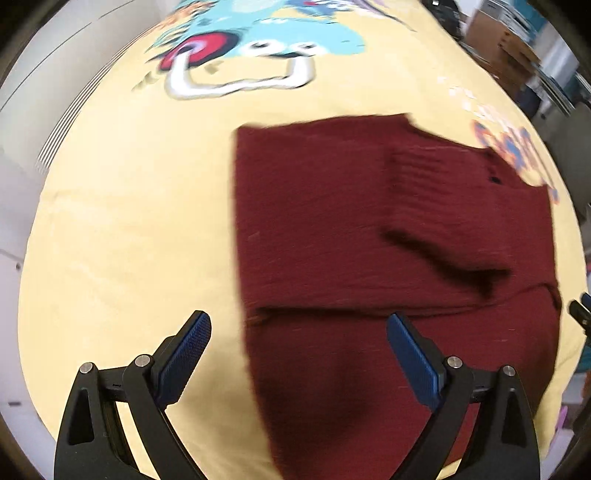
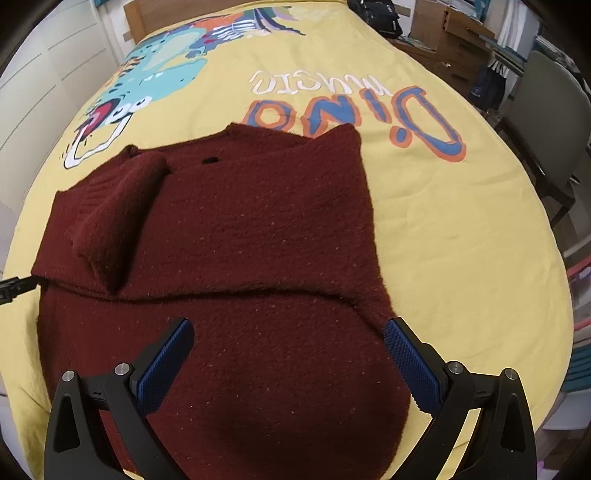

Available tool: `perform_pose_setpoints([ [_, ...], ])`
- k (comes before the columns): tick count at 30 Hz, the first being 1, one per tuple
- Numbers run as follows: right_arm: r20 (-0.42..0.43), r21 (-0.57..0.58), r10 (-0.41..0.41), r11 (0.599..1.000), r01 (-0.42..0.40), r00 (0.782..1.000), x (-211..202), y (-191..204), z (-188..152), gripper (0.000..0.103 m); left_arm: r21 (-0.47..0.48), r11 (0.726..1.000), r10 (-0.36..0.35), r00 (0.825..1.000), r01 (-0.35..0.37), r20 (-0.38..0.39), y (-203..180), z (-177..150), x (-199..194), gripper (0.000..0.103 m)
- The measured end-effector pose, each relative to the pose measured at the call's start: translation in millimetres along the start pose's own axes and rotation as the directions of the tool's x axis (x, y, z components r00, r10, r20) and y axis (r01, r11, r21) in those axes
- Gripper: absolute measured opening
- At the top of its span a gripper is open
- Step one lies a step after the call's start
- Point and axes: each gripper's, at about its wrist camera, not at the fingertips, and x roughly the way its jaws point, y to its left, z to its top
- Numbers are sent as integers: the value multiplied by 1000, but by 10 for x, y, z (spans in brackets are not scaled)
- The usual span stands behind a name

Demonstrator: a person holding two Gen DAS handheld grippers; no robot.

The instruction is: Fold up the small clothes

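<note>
Dark red knitted sweater [image 2: 236,236] lies flat on a bed with a yellow printed cover [image 2: 461,240]. Both sleeves are folded in over the body; one ribbed sleeve [image 2: 110,221] lies slanted across the left part in the right wrist view. A fold edge runs across the sweater from side to side, with the lower part nearest the cameras. Small dark hole or mark near the collar end [image 2: 211,160].

Left tongs [image 1: 299,345]: spread wide, nothing between the blue pads. They hang over the sweater's left edge, one pad [image 1: 186,356] above bare cover, the other above the knit. Left wrist view is motion-blurred. No contact with the fabric that I can see.

Right tongs [image 2: 289,354]: spread wide, empty. Both pads sit over the lower part of the sweater, the right pad [image 2: 408,363] near its right edge. Whether the tips touch the knit, cannot tell.

Cover print: a blue cartoon dinosaur [image 2: 162,70] with open red mouth, and large upside-down lettering [image 2: 354,114] beyond the collar end.

Around the bed: grey chair [image 2: 550,122] at right, cardboard boxes [image 2: 450,33], a dark bag [image 2: 376,14] at the far end, white cupboard fronts [image 2: 44,85] at left
</note>
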Motion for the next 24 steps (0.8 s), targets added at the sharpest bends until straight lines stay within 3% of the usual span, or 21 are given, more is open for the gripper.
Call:
perform_pose_setpoints([
  [6,-23,-13,-11,1000,11,1000,64,73,-10,103,-39,999,25,999,-26,-40,224,-112,366,93],
  [15,-16,-37,-18,999,17,1000,38,234,96,103,-29,999,17,1000,-16,14,110,-68,573,91],
  [21,-6,-103,2,995,-3,1000,13,557,230,103,30,999,-15,1000,14,19,-8,48,578,72],
  [24,7,-141,27,990,-26,1000,-37,766,345,103,54,998,-39,999,38,23,-81,92,533,51],
])
